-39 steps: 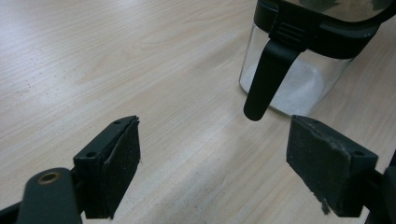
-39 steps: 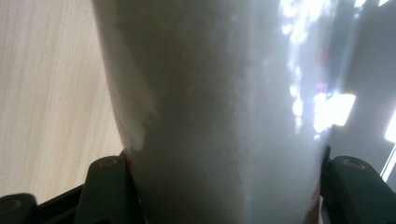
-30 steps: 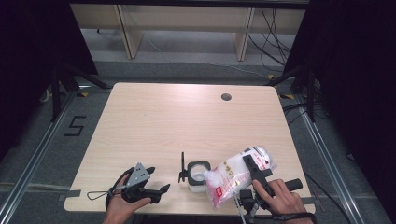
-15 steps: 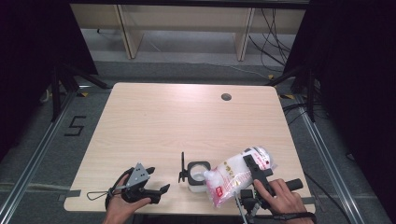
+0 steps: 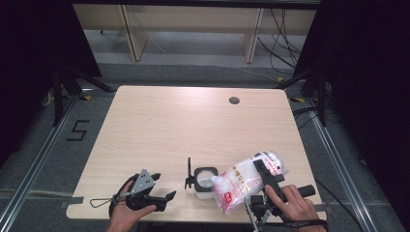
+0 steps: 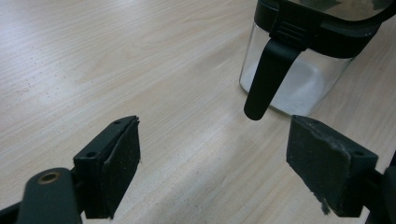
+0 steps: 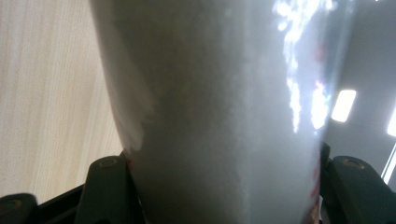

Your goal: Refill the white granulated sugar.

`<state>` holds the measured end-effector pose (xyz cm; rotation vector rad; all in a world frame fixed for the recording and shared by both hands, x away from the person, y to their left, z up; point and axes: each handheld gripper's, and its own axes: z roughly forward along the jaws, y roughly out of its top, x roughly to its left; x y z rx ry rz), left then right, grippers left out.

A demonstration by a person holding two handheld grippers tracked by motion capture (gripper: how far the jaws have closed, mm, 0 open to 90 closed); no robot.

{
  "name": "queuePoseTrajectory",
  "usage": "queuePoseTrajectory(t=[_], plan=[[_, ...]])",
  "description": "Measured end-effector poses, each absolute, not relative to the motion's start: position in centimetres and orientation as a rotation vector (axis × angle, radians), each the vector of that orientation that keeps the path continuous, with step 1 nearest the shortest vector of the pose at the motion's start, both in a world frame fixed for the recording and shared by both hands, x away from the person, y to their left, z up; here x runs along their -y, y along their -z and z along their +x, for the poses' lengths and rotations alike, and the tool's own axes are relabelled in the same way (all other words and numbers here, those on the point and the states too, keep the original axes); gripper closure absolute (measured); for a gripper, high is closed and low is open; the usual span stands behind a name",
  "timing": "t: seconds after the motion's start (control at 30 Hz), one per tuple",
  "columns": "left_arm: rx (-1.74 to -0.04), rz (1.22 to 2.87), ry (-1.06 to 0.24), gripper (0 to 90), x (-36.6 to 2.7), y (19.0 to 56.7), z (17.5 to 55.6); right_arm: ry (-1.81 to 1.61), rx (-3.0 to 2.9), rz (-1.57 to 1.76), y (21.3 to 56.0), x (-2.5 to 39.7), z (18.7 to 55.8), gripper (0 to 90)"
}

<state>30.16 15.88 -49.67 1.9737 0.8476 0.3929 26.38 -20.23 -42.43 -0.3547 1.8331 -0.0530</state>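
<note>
1. Gripping the bag (image 5: 244, 186) of white granules across its middle with the right gripper (image 5: 263, 186); jaws clamped on both sides, seen close in the right gripper view (image 7: 219, 116).
2. Tilted over the table (image 5: 193, 125) near its 6 o'clock edge, mouth pointing toward 9 o'clock at the open jar (image 5: 205, 181).
3. Likely soft, saggy and slick plastic, moderately heavy with shifting contents; best held mid-body, firmly, to keep from slipping.
4. Hovering at 8 o'clock of the jar, left gripper (image 5: 162, 193) spread wide, holding nothing.
5. Looks glass, so rigid but breakable; hinged lid latch (image 6: 268, 79) hanging down its side.
</note>
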Motion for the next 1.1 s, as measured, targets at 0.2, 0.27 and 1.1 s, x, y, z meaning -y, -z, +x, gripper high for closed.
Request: queuePoseTrajectory(t=[0.2,0.27,1.1], plan=[[-0.847,1.973,-0.395,17.0,-15.87,49.64,30.17,0.003,-1.827,-0.317,42.87,20.68,26.53,41.2],[-0.856,1.973,-0.393,17.0,-15.83,49.67,30.05,0.025,-1.859,-0.292,42.84,20.67,26.40,41.3],[-0.842,1.974,-0.406,17.0,-15.97,49.64,30.21,0.013,-1.846,-0.295,42.58,20.48,26.13,41.3]])
